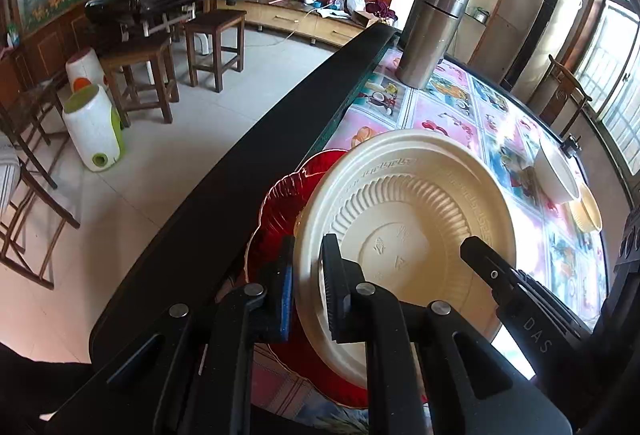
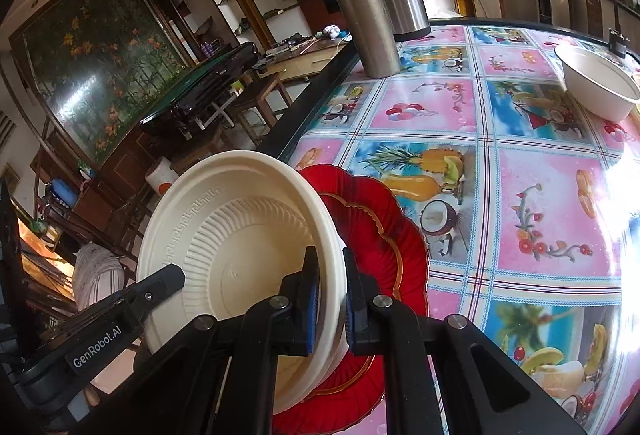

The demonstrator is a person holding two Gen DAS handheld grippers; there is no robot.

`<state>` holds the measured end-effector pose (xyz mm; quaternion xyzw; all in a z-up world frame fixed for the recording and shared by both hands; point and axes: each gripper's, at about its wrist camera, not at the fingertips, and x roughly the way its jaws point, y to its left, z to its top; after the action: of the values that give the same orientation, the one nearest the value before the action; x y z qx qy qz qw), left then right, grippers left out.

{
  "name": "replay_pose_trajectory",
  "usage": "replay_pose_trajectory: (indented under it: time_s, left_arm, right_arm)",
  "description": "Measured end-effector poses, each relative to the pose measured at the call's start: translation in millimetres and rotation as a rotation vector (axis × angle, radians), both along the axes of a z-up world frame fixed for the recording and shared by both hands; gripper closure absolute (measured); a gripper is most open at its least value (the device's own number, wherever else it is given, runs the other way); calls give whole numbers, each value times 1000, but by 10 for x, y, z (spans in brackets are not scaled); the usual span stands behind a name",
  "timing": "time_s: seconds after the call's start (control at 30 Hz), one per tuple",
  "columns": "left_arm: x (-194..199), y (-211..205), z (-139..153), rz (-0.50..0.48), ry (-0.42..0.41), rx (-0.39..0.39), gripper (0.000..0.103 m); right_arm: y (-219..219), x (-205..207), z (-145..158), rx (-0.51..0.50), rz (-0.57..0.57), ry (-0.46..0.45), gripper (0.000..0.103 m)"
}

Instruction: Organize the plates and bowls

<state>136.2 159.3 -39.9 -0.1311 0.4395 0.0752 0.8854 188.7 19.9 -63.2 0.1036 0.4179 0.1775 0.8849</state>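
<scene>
- Both grippers are pinching the rim of the same cream plate (image 2: 240,235), which is hanging tilted just above the red plate (image 2: 380,231); the red plate is lying flat on the table (image 2: 520,195) at its near edge.
- Left gripper (image 1: 308,287): jaws clenched on the cream plate's rim, one pad outside, one inside the well.
- Right gripper (image 2: 330,299): jaws also clamped on the rim, blue pads either side of the lip.
- Handling, my read: the cream plate is looking like thin moulded disposable ware, ribbed well, embossed border. Probably very light, somewhat flexible, easy to crease if squeezed hard. The rim is the only sensible place to grip; the ribbed wall is sloping too much to pinch.
- Red plate is looking glossy, scalloped, gold-trimmed, likely rigid plastic or glass, can't tell which. Being slick, a plate set on it may slide, so centring matters.
- Containers: cream plate is showing empty. A white bowl (image 2: 600,87) is sitting well beyond the red plate toward the far side of the table, also empty as far as visible; in the left wrist view another cream dish (image 1: 588,211) is peeking out just beside it, contents hidden.
- Two steel flasks (image 2: 368,23) are standing beyond the red plate near the table's left edge, lids on.
</scene>
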Motion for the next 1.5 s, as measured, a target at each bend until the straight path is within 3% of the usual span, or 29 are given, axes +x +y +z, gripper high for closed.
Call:
replay_pose_trajectory:
  time_s: [0.3,0.5,0.6,0.7,0.9,0.97,1.1,1.3,1.5]
  left_arm:
    - [27,-45,-3,-4,-13,56,90]
    - [14,-93,33,13,-35,140,90]
    - [-2,-80,56,26,-48,159,89]
    - [-25,-59,99,43,-62,173,82]
    - [-120,-29,224,85,-126,236,70]
    - [-159,-17,267,102,-147,257,64]
    - [-171,-5,311,131,-149,317,60]
    - [-149,187,432,201,-179,294,60]
    - [114,309,454,225,-158,321,60]
  right_arm:
    - [21,12,-33,-9,3,-31,91]
    - [32,-26,-16,2,15,-70,88]
    - [5,-57,30,20,19,-98,81]
    - [-90,-113,129,63,23,-154,72]
    - [-497,-250,323,121,-37,-270,68]
    - [-684,-277,345,127,-73,-289,62]
    - [-1117,-269,321,158,-161,-278,61]
    - [-1614,-247,151,167,-261,-246,60]
    - [-1775,-189,-12,190,-275,-209,60]
